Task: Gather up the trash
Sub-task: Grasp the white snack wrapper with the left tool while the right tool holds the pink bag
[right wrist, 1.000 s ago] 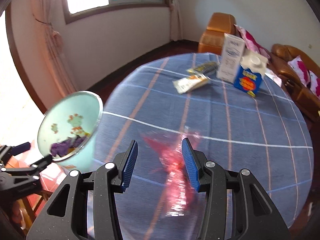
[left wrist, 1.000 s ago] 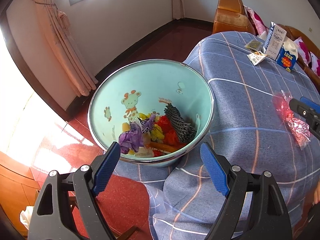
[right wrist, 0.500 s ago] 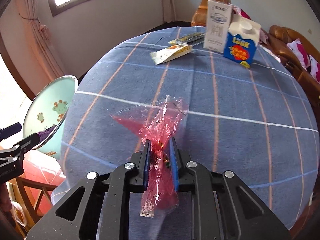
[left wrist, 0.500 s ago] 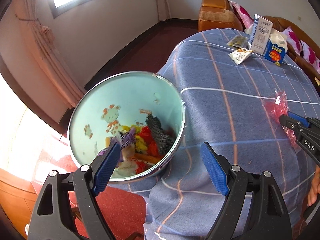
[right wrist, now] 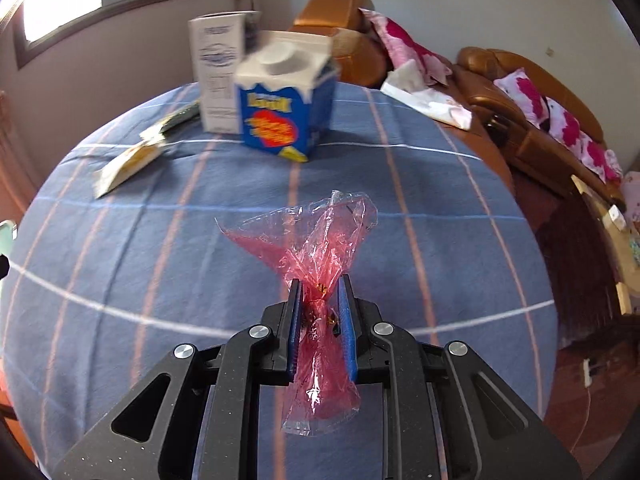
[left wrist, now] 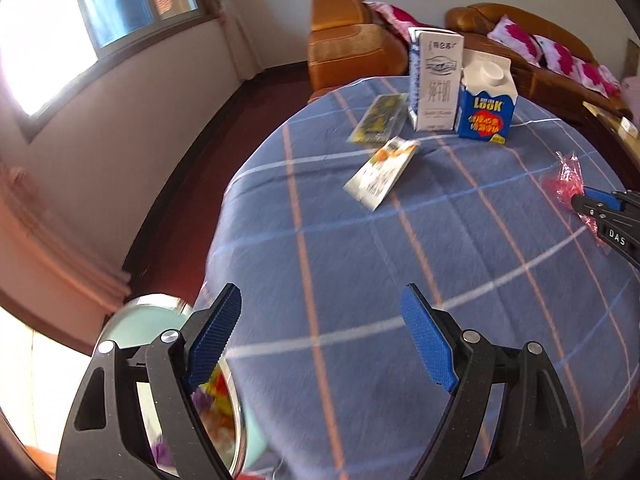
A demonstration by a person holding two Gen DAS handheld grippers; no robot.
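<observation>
My right hand-held gripper (right wrist: 319, 322) has just been closing, and its blue pads are now pinching the red cellophane wrapper (right wrist: 320, 264) at its twisted waist; the crinkled fan of the wrapper flares out beyond the fingertips and a shorter tail hangs back under them. My left hand-held gripper (left wrist: 320, 340) stands spread wide with nothing between its pads.

Taking the table (left wrist: 360, 264) as my landmark, largest things first: it wears a blue checked cloth, and the trash bin (left wrist: 156, 320), a pale green metal-rimmed pail, sits just off its near-left edge, low beside my left fingers, with colourful scraps showing inside. At the far side of the table stand two cartons, touching or nearly so: the tall white carton (left wrist: 436, 84) and the blue carton (left wrist: 486, 106) to its right. Nearer the middle of the table lie the white sachet (left wrist: 380, 172) and, just beyond it towards the white carton, the dark green wrapper (left wrist: 380, 118).

What the next move turns on, as I judge it: the red wrapper is held over the table's right half, its long axis running along my right fingers, while the bin lies well apart off the opposite, left edge. So the right hand has to carry it across the whole table towards the left, where my empty left hand is already the nearer one. The flat sachet looks the likeliest next pick for that free hand
</observation>
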